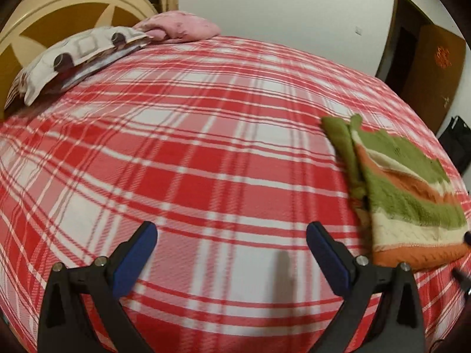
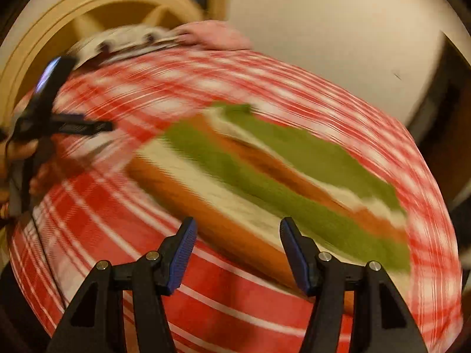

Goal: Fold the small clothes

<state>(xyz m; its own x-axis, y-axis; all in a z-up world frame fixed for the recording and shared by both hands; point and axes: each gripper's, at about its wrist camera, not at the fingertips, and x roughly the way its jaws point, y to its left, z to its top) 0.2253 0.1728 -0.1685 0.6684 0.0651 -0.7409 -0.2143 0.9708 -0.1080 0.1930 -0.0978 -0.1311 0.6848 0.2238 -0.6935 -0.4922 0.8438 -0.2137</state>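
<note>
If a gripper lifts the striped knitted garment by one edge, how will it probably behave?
The striped garment looks soft and fuzzy, so it would probably droop and unfold. It lies in folded layers on the plaid blanket, so a push may slide or bunch them. It seems unlikely to slip from the pads.

Sweater (image 1: 409, 194) lies on bedspread (image 1: 206, 147), right side; pillows (image 1: 73, 58) far left against headboard (image 1: 59, 8).

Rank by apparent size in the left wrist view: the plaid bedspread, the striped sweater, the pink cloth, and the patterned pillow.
1. Plaid bedspread, by far the largest.
2. Striped sweater.
3. Patterned pillow.
4. Pink cloth.
Pillow and cloth lie farther from the camera, so their true sizes are unsure.
</note>
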